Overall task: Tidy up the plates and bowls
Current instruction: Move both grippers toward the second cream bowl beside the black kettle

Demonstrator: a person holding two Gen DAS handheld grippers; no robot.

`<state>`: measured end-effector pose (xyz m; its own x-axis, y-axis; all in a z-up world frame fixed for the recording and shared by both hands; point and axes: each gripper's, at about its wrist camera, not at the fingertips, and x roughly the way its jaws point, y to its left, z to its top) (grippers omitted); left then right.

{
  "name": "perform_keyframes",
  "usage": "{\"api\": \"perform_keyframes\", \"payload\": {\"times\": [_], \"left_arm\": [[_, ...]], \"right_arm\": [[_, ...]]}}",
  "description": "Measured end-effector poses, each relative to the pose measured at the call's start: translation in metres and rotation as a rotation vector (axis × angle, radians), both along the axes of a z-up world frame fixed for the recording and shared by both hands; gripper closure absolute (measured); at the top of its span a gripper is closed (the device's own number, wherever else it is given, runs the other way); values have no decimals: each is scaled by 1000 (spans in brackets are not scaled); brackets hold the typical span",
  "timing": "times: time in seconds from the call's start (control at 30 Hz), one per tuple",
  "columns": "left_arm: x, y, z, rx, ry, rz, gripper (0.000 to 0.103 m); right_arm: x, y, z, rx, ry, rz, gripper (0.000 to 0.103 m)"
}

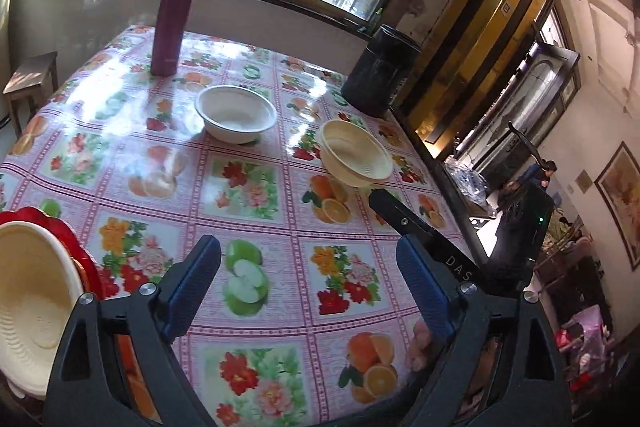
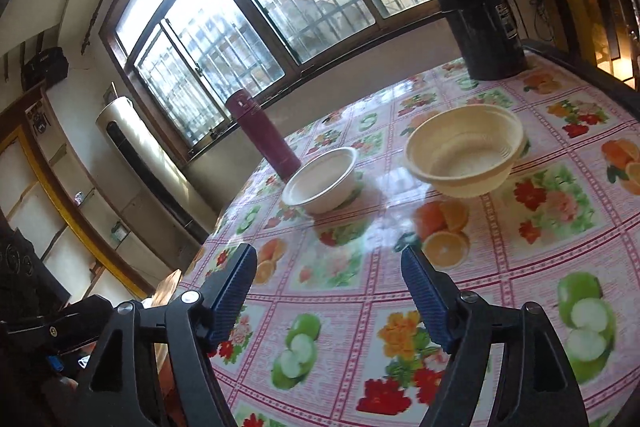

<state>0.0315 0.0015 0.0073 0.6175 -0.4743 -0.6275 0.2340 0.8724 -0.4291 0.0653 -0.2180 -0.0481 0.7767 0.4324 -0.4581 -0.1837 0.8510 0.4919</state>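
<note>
The left gripper (image 1: 308, 291) has its blue-padded fingers spread wide with nothing between them, only the fruit-and-flower cloth of the worktop (image 1: 248, 187) below. Ahead of it and a little to the left sits a white bowl (image 1: 235, 113), upright on the cloth. Ahead and to the right, closer in, stands a cream ribbed bowl (image 1: 355, 153), just beyond the tip of the right gripper (image 1: 384, 203), which reaches into this view from the right. At the left gripper's left side, close by its finger, another cream bowl (image 1: 32, 303) rests tilted on a red plate (image 1: 64, 227). Far ahead on the left stands a tall purple flask (image 1: 170, 23); far ahead on the right is a black canister (image 1: 380, 71).

In its own view the right gripper (image 2: 328, 291) is likewise spread, empty, above the cloth. The cream ribbed bowl (image 2: 464, 155) lies ahead and to its right, the white bowl (image 2: 320, 181) straight ahead, apart from it; the purple flask (image 2: 262, 135) stands just behind the white bowl.
</note>
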Motion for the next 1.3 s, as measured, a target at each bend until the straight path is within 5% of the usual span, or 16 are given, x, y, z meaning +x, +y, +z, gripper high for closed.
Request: {"api": "perform_keyframes", "payload": {"times": [0.13, 0.33, 0.43, 0.77, 1.13, 1.3], "left_arm": [[22, -40, -10, -48, 91, -88, 0], [52, -77, -14, -28, 139, -103, 0], [68, -87, -7, 10, 118, -73, 0], [128, -127, 24, 180, -39, 55, 0], [149, -160, -18, 281, -83, 134, 0], [158, -167, -43, 301, 5, 69, 0]], "right_arm": [[5, -42, 5, -35, -19, -73, 20], [31, -95, 5, 6, 24, -131, 12], [55, -113, 7, 52, 45, -126, 0], [118, -176, 21, 181, 17, -293, 0], [124, -171, 4, 87, 67, -332, 0], [126, -168, 1, 89, 88, -322, 0]]}}
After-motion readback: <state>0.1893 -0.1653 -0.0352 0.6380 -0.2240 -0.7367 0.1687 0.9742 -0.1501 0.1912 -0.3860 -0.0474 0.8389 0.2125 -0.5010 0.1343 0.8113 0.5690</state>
